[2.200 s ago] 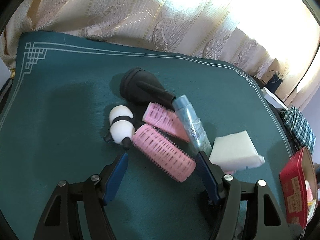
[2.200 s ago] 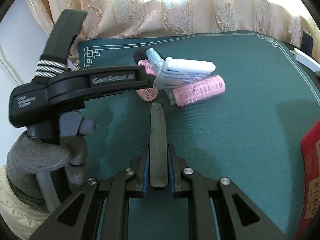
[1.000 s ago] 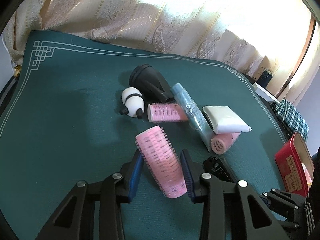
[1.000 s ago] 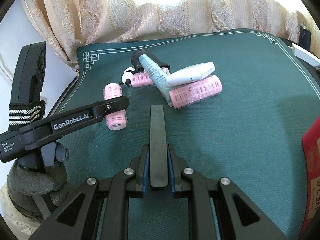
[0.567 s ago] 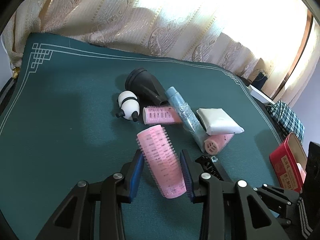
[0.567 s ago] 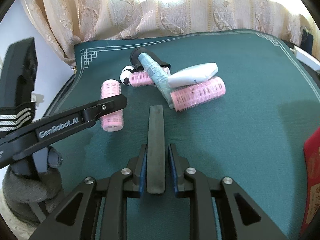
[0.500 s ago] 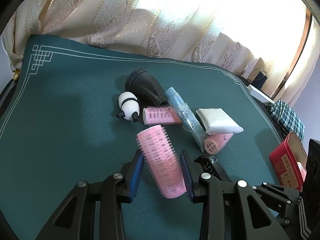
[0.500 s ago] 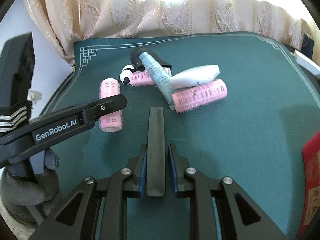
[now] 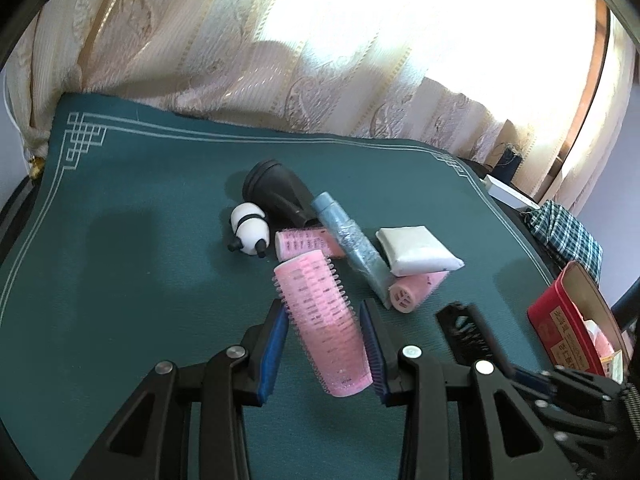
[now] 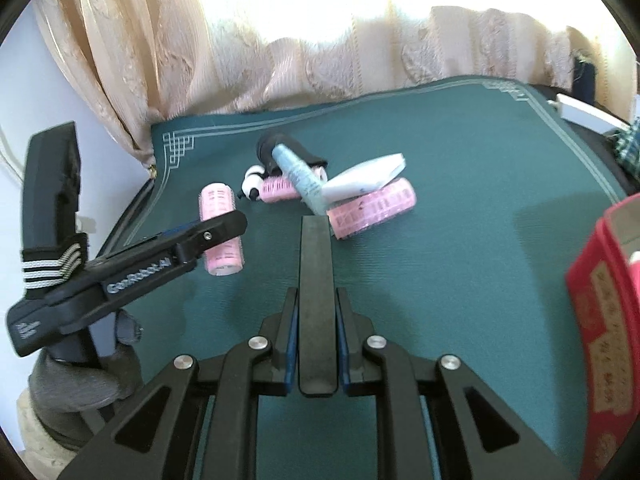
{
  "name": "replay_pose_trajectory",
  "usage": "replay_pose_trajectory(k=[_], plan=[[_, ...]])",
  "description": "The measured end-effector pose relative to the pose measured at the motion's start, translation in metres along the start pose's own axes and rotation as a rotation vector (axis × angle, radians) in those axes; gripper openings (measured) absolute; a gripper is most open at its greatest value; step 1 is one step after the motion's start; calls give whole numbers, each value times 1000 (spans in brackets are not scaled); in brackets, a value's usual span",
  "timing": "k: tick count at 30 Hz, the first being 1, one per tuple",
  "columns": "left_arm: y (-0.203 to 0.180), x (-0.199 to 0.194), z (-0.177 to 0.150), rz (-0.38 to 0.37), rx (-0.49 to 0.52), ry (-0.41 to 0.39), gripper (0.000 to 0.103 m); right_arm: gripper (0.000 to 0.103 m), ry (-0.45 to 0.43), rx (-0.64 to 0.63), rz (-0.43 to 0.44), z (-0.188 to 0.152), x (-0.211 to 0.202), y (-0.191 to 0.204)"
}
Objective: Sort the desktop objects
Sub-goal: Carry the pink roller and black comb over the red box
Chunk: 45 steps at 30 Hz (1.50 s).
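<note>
1. Because both grippers are already loaded, the coming move turns on the red box [image 10: 600, 320]: judged from the frames, it is the likely place to put things, it lies at the right edge beside the right gripper [image 10: 316, 354], and so the right hand is much the nearer, the left gripper [image 9: 325, 354] being well apart from it.
2. On the green worktop [image 9: 120, 260], ahead of both grippers, lies the unsorted heap, one of each: a black nozzle-like piece [image 9: 276, 194], a blue tube [image 9: 352, 246], a white packet [image 9: 418, 250] and a small panda figure [image 9: 249, 229].
3. Pink rollers number three: the held roller [image 9: 324, 320], pinched across its width by the left gripper with its long axis running forward and slightly leftward between the pads, and two in the heap, one roller [image 9: 304, 242] by the panda and another roller [image 9: 416, 290] under the packet.
4. The right gripper is pressed tight on one flat dark bar [image 10: 316, 284], its long axis pointing straight ahead toward the heap.
</note>
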<state>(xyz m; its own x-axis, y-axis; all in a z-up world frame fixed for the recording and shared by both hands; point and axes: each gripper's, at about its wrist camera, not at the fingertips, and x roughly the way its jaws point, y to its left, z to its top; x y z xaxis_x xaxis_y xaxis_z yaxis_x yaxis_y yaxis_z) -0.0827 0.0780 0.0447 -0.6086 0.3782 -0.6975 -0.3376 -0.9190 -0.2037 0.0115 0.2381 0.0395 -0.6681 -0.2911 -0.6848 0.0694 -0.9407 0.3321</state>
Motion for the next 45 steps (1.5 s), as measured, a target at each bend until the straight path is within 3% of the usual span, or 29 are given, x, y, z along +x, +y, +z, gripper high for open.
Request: replay_pose_trajectory(k=[12, 23, 34, 45], plan=[[-33, -20, -15, -11, 55, -14, 39, 17, -119, 35, -74, -9, -73, -20], [-95, -45, -27, -46, 158, -34, 39, 17, -224, 135, -159, -26, -143, -75], [-180, -56, -37, -156, 279, -14, 39, 17, -303, 264, -260, -48, -203, -144], [-268, -53, -48, -292, 390, 36, 39, 17, -329, 321, -284, -62, -225, -182]])
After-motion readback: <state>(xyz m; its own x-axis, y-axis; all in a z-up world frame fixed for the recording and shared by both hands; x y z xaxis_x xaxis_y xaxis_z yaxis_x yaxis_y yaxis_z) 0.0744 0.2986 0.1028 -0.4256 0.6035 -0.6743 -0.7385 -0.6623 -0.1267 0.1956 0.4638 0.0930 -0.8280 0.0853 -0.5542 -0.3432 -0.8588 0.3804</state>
